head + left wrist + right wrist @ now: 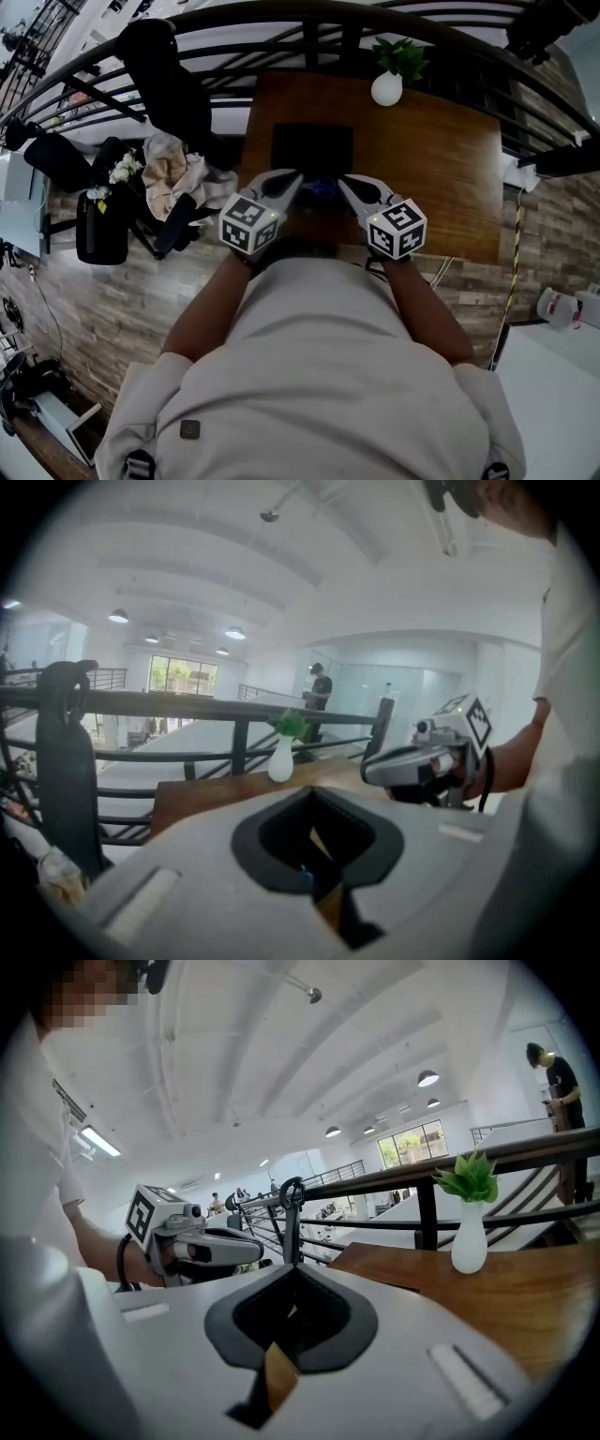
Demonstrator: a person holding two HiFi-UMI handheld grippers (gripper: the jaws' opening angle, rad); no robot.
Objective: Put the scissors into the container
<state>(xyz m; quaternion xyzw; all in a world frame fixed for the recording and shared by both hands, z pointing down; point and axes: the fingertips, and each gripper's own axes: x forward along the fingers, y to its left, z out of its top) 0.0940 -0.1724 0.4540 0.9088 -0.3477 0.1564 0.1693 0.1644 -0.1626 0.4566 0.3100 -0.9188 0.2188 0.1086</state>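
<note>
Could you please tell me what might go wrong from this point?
1. The left gripper and right gripper are both shut and close together, so they could bump as they open.
2. The blue thing between them, likely the scissors, is half hidden, so a grasp may miss.
3. The white vase stands at the table's far edge beyond the black container; overreaching might tip it.

A dark square container [312,150] lies flat toward the worktop's left edge. Blue scissors [322,190], mostly hidden, lie just nearside.
</note>
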